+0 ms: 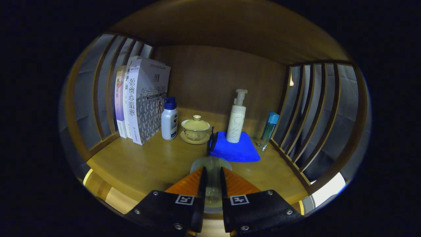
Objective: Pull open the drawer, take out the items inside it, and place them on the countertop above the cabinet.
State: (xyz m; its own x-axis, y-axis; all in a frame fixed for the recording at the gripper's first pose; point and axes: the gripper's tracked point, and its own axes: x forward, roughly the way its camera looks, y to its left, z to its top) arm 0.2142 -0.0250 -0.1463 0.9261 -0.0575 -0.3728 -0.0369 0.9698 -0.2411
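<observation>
The gripper (213,174) has its 2 fingers clenched on a clear glass bottle (212,166), held over the front of the wooden countertop (144,164). Just beyond the bottle lies a blue folded cloth (237,152), with a white pump bottle (236,118) standing on it. Left of the cloth sit a beige lidded teacup on a saucer (195,129), a white bottle with a blue cap (169,119) and 3 upright books (141,98). Right of the cloth stands a slim teal-capped bottle (269,130).

Tongs (213,171) on screwed black mounts with square markers

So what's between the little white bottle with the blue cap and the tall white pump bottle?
A cream lidded teacup on its saucer, in the gripper view.
</observation>
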